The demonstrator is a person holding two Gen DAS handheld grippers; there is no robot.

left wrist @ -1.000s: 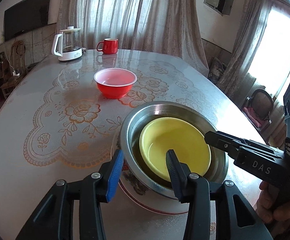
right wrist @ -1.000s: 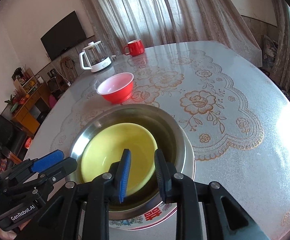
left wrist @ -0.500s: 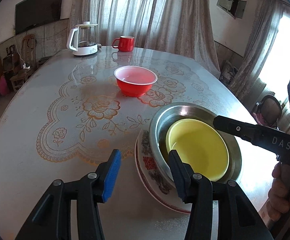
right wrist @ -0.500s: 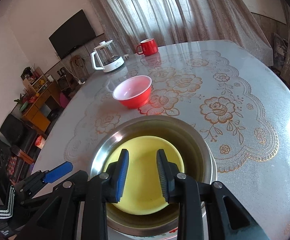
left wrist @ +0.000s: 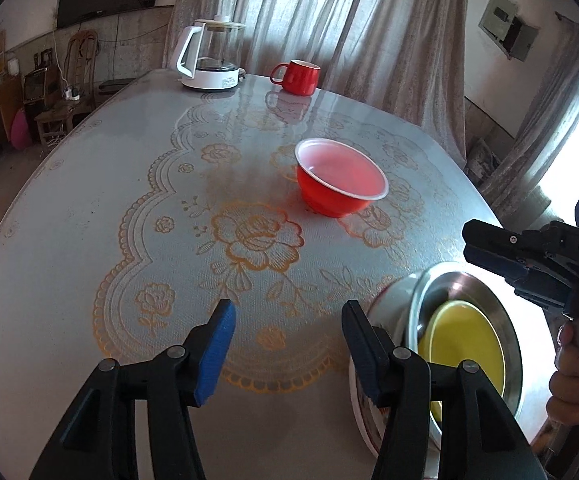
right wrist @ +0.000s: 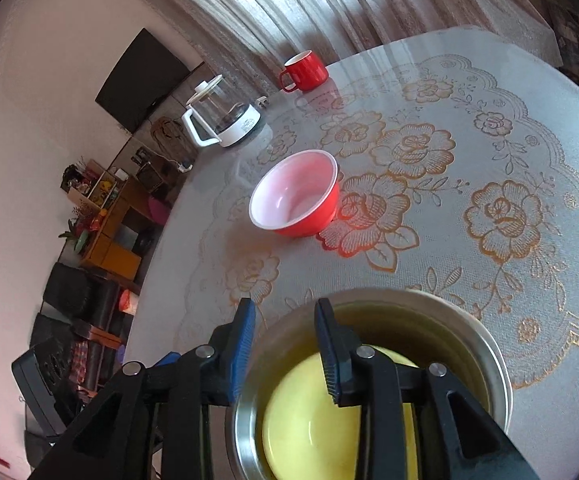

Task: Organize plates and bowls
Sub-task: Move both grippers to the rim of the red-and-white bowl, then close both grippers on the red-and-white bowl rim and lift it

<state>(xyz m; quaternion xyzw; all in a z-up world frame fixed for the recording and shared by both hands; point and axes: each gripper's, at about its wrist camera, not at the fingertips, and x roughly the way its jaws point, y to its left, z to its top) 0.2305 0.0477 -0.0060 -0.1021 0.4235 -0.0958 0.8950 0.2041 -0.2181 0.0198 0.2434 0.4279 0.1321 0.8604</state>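
1. The left gripper [left wrist: 285,344] has its jaws opening over bare tablecloth, nothing between them.
2. The right gripper [right wrist: 285,344] is slightly parted, empty, above the steel bowl [right wrist: 485,344] rim.
3. The red bowl [left wrist: 341,184] sits ahead and slightly right of the left gripper, well apart; I judge the left nearer.
4. The yellow bowl [right wrist: 301,420] nests inside the steel bowl.
5. "DAS" reads on the right gripper's side.

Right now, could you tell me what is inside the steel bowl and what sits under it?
Inside the steel bowl lies a yellow bowl. Under it is a patterned plate; only its rim shows, the rest is covered.
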